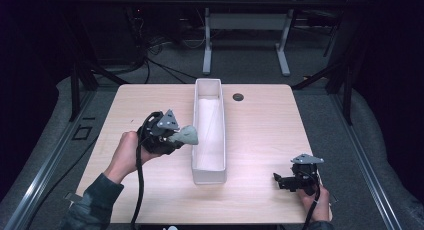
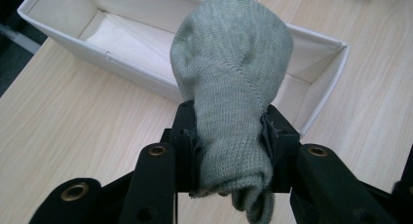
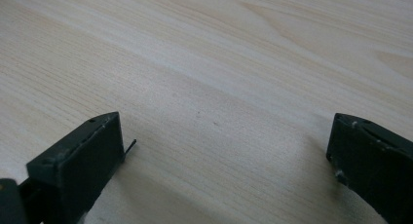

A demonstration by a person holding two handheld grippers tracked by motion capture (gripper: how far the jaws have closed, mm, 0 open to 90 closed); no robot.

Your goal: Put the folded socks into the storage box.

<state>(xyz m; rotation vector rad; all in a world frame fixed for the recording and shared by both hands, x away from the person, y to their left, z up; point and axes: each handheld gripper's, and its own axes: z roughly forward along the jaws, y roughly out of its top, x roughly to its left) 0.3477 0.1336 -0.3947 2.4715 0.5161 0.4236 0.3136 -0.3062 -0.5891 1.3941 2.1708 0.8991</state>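
**Left tool pinching sock beside bin**

Left tool [image 2: 229, 136] clamped on a grey-green knitted sock [image 2: 231, 83], bundled, held above the tabletop [image 1: 260, 120] just beside the long white bin [image 1: 209, 135]. Probably light, soft and floppy, not fragile; best gripped across the bunched middle, as here, so no loose end trails. Right tool [image 3: 224, 160] spread wide, empty, low over bare tabletop near the right corner.

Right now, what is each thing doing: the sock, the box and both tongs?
Grey sock: rolled up, pinched in the left tongs, held in the air beside the box.
White box: open on top, nothing inside, standing on the table.
Left tongs: shut on the sock.
Right tongs: open, holding nothing, low over the table.
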